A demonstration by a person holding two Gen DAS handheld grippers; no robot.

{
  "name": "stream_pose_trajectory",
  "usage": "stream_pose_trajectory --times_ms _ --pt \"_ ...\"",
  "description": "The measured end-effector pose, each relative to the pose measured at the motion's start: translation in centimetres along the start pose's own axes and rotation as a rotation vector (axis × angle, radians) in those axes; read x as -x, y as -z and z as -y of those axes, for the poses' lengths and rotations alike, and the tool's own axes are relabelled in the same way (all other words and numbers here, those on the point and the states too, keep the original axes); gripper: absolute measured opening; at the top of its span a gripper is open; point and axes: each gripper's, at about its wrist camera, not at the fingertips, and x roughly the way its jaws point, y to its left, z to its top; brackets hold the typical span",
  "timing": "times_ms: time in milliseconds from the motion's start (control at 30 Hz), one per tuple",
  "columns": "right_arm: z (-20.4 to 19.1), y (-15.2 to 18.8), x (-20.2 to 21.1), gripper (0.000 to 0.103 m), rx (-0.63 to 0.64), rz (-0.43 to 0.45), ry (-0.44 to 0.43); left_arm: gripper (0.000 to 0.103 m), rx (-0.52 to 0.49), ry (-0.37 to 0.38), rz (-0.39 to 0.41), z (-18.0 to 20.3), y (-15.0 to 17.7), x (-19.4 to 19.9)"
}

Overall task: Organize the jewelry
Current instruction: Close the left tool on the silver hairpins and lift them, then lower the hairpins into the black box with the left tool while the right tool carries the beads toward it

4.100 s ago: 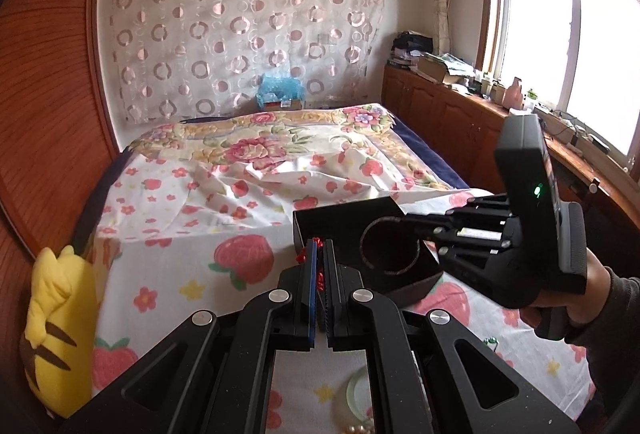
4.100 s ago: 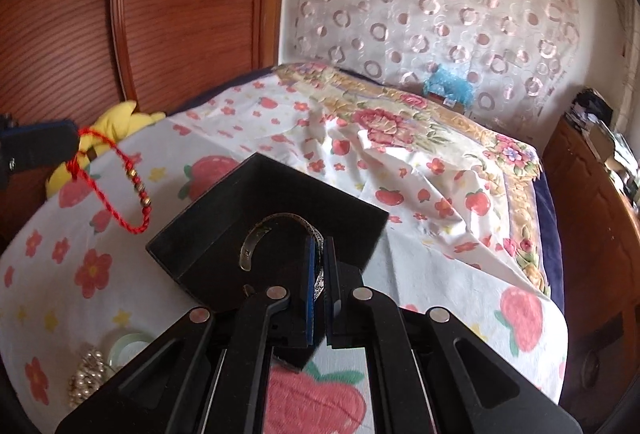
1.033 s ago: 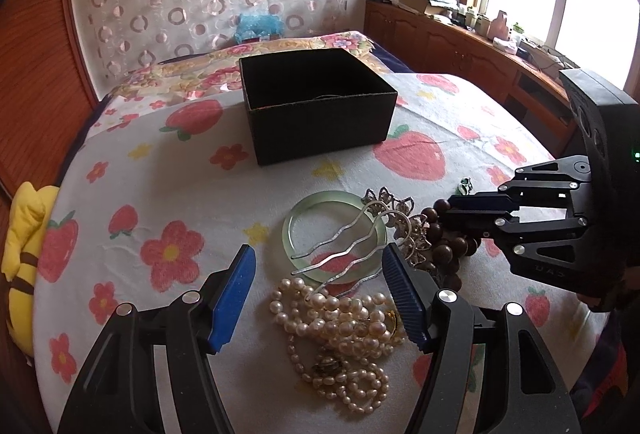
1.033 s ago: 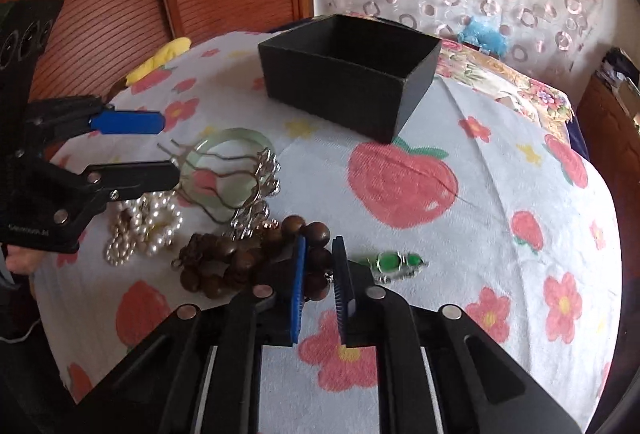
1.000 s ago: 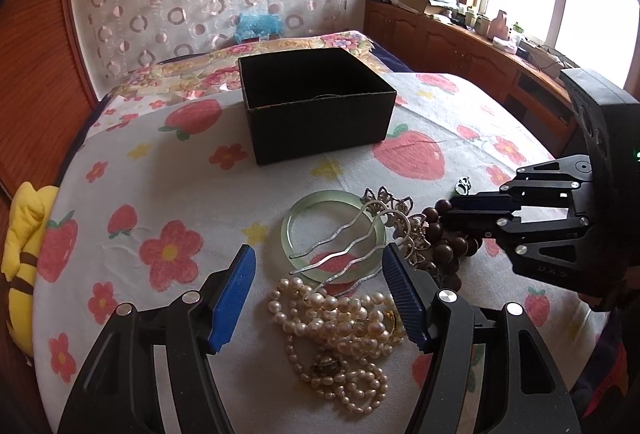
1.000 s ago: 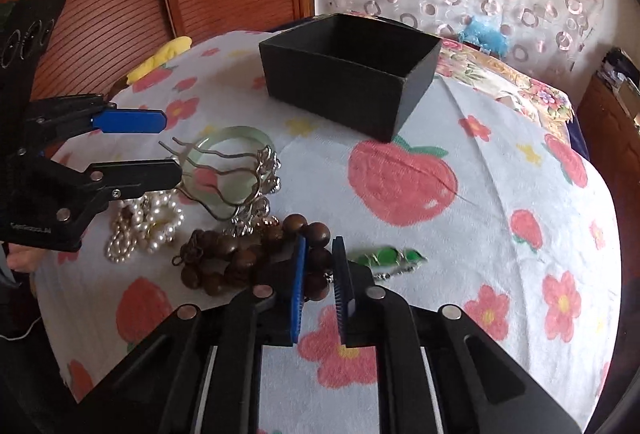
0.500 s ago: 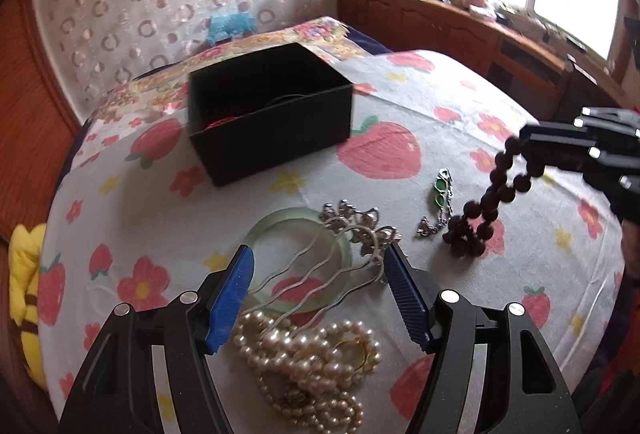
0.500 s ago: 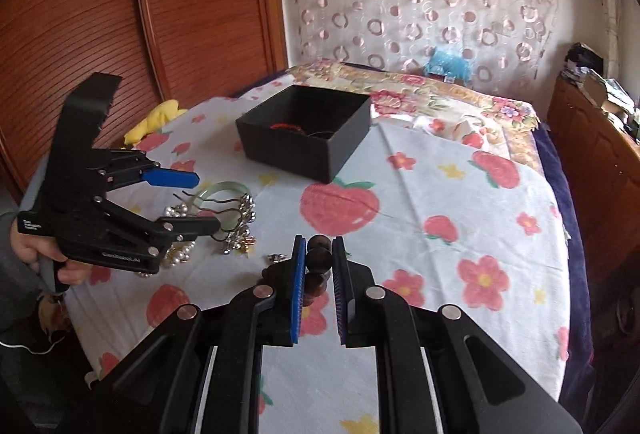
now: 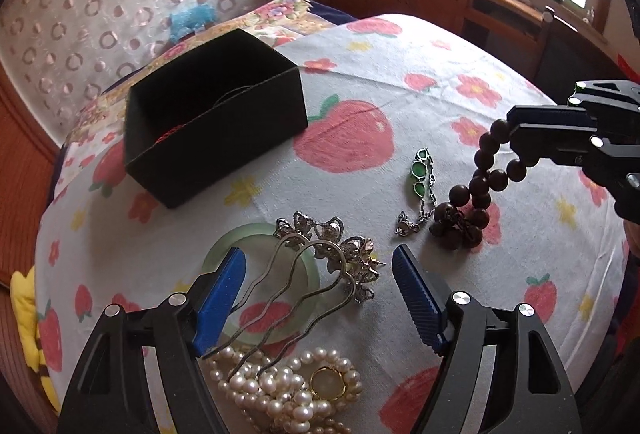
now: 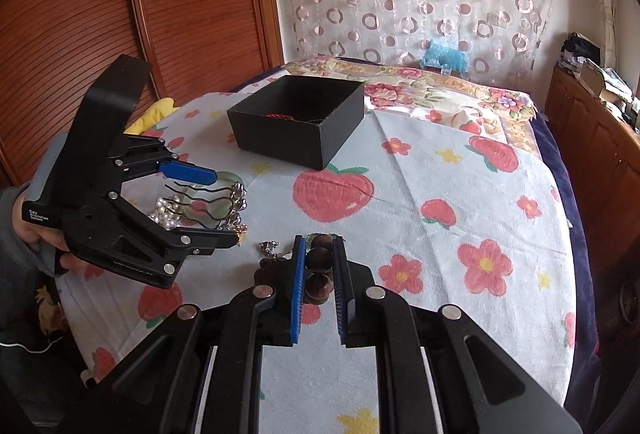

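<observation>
Here, label by label, as both wrist views showed it:

Right gripper (image 10: 318, 266): at lower centre of the right wrist view, its two blue-padded fingers were clamped on the dark wooden bead bracelet (image 9: 478, 189); in the left wrist view it entered from the right edge.

Bead bracelet: its upper beads were pinched and lifted, its lower end touched the cloth at right of centre in the left wrist view.

Left gripper (image 9: 318, 298): fingers spread wide with nothing between the pads, at bottom centre of its own view, above the hair comb; in the right wrist view it sat at left, held by a hand.

Silver hair comb (image 9: 320, 262): lay across the pale green bangle (image 9: 260, 240), its wavy prongs pointing to the lower edge of the frame.

Pearl strand (image 9: 288, 390): heaped at bottom centre, touching the comb's prongs.

Green-stone chain (image 9: 420, 177): lay on the cloth just beside the beads, to their left.

Black box (image 9: 212, 125): open-topped, upper left of the left wrist view, well apart from the loose pieces; something red and a thin curved piece showed inside.

Strawberry-print cloth (image 9: 400, 73): covered the surface under everything.
</observation>
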Motion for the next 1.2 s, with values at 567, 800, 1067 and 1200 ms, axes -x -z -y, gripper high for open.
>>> stream_pose_trajectory --times_ms 567,800,1067,1200 --pt "-0.1 0.0 -0.5 0.015 -0.002 -0.01 -0.009 0.053 0.025 0.045 0.042 -0.6 0.5 1.2" --pt "-0.4 -0.5 -0.7 0.015 0.008 -0.011 -0.008 0.052 0.051 0.046 0.075 -0.9 0.4 2.0" --pt "-0.6 -1.1 0.1 0.015 0.011 0.01 -0.012 0.052 0.096 0.049 0.19 -1.9 0.0 5.0" --pt "-0.8 -1.8 0.4 0.015 0.018 0.021 -0.012 0.051 0.121 0.044 0.235 -2.5 -0.5 5.8"
